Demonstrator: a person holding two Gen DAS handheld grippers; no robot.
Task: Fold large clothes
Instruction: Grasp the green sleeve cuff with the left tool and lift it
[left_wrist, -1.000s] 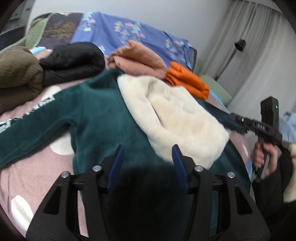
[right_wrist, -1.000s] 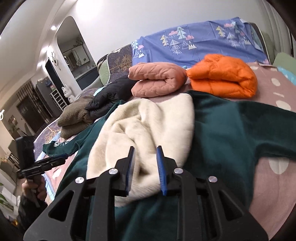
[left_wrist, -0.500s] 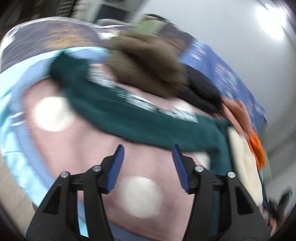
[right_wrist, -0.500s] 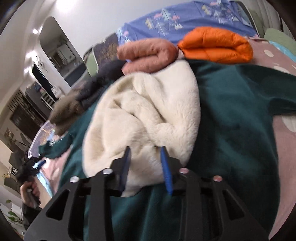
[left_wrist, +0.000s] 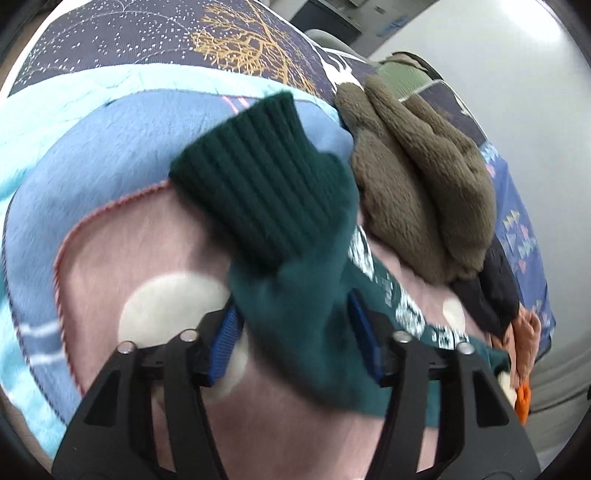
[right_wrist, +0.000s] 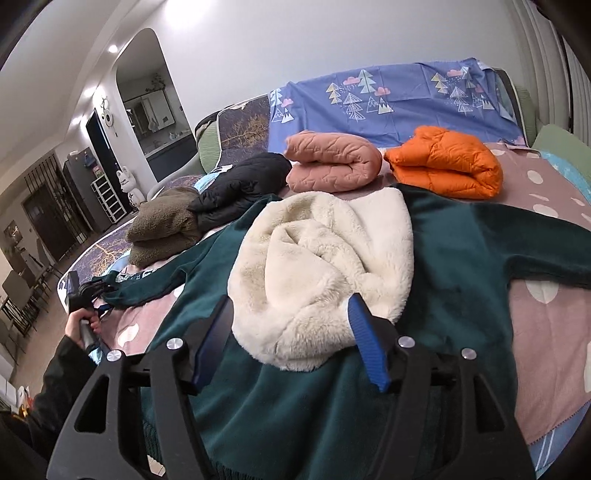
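Note:
A dark green sweater (right_wrist: 461, 258) lies spread on the bed, with a folded cream fleece garment (right_wrist: 325, 258) on top of it. Its left sleeve (left_wrist: 295, 295), ending in a ribbed cuff (left_wrist: 258, 184), runs between the jaws of my left gripper (left_wrist: 294, 338). Those jaws are closing around the sleeve and still stand wide, with no visible squeeze on the fabric. The right wrist view shows the left gripper (right_wrist: 98, 290) at the bed's far left edge. My right gripper (right_wrist: 290, 306) is opening over the near end of the cream fleece, its pads clear of it.
Folded clothes line the back of the bed: an olive fleece (right_wrist: 162, 225), a black jacket (right_wrist: 240, 188), a pink quilted roll (right_wrist: 332, 162) and an orange jacket (right_wrist: 443, 166). A pink dotted blanket (right_wrist: 546, 332) covers the bed. A person's hand (right_wrist: 79, 325) holds the left gripper.
The left gripper swung from over the sweater's body out to the left sleeve end, which now lies between its jaws. The right gripper's jaws spread apart and drew back slightly from the cream fleece.

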